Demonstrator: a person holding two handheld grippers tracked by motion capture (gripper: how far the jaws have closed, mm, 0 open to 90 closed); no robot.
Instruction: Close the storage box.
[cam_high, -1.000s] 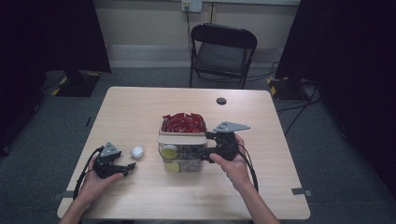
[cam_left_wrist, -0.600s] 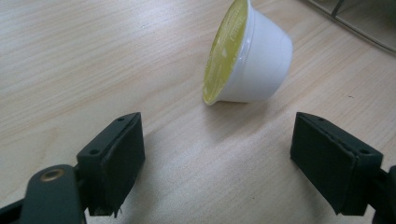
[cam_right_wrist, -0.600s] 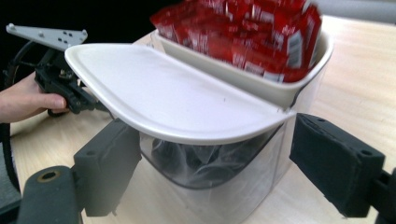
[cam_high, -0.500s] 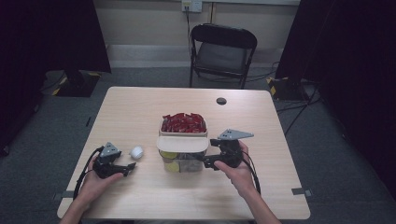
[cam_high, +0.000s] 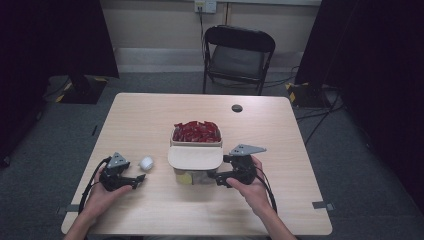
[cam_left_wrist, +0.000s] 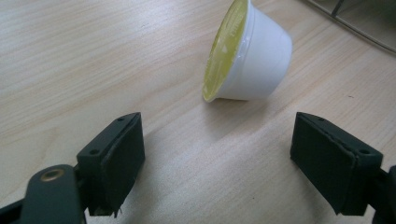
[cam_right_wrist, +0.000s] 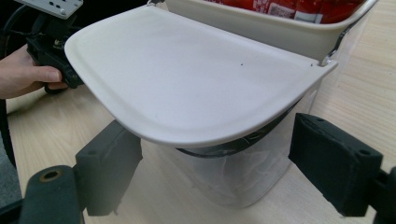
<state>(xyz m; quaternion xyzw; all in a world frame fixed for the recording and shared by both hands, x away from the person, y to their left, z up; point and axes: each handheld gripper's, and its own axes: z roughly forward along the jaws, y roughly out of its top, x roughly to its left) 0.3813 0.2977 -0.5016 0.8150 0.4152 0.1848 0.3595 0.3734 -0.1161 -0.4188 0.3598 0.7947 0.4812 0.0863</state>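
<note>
Capsule position: small white capsule (cam_left_wrist: 247, 60) lies on its side on the wooden table (cam_high: 150, 125), just ahead of the left gripper (cam_high: 137, 178) and a little off its centre line; in the high view it sits at (cam_high: 146, 162), between that gripper and the bin (cam_high: 197, 172).
Capsule and jaws: apart, with bare wood between the capsule and both pads (cam_left_wrist: 122, 154); nothing is touching it.
Left gripper state: jaws spread wide and holding nothing; it rests low at the table's near left, held in the person's left hand (cam_high: 102, 192).
Capsule shape and material: tapered cup, smooth glossy white plastic wall, flat yellow foil lid turned toward the gripper's left, wider at the lid end than at the base.
Right gripper state: jaws of the right gripper (cam_high: 216, 176) stand wide apart with nothing clamped; held in the right hand (cam_high: 252, 192), just beside the bin's right side.
Bin position: at the table's middle; in the right gripper view its clear wall (cam_right_wrist: 233, 179) stands close ahead between the two jaws, whether touching them I cannot tell.
Bin shape and material: translucent, slightly frosted plastic body with rounded corners; cream lid flap (cam_right_wrist: 187, 79), matte and smooth with a raised rolled edge, juts out level over the near side.
Upper tray: cream tray (cam_high: 196, 142) at the far half of the bin, filled with shiny red packets (cam_high: 196, 131).
Table surface: pale wood grain, matte, with a small dark round disc (cam_high: 237, 108) near the far edge.
</note>
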